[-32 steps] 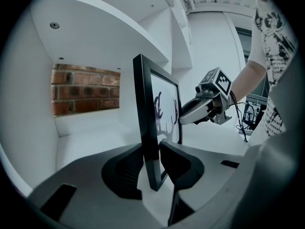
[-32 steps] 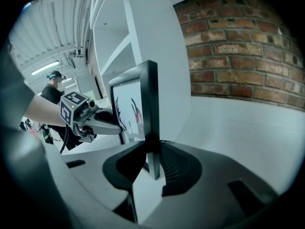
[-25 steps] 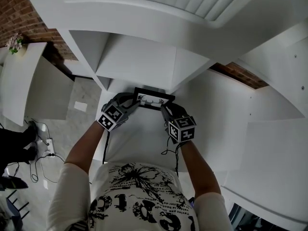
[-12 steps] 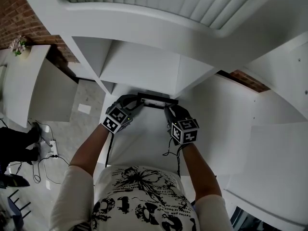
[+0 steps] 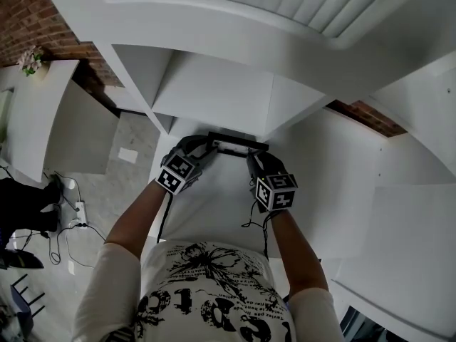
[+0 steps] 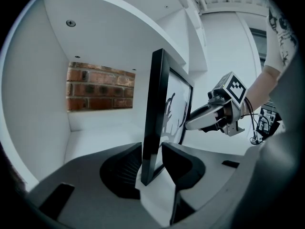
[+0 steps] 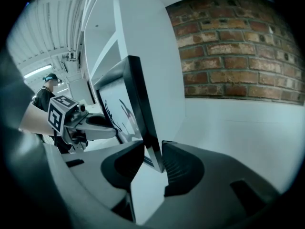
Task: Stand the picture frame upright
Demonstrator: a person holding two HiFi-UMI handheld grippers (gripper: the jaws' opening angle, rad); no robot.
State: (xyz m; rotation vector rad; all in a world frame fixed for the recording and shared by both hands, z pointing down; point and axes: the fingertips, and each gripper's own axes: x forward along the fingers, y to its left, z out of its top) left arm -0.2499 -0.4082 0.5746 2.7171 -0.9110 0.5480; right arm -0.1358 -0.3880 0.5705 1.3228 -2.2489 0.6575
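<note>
Black rectangular picture frame (image 6: pixel 157 109) stands upright inside white shelf compartment (image 5: pixel 214 95); one end sits between the jaws of the left gripper (image 6: pixel 152 159), other end between those of the right gripper (image 7: pixel 153 156); both pairs have just been easing apart, pads seemingly in contact; judgement: steadying while testing balance before release.

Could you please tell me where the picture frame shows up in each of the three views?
Head view: picture frame just above centre, seen from its top edge, on the white shelf.
Left gripper view: centre, upright, edge-on.
Right gripper view: left of centre, upright, edge toward the camera.
Shared landmark: the brick wall behind the shelf.
</note>
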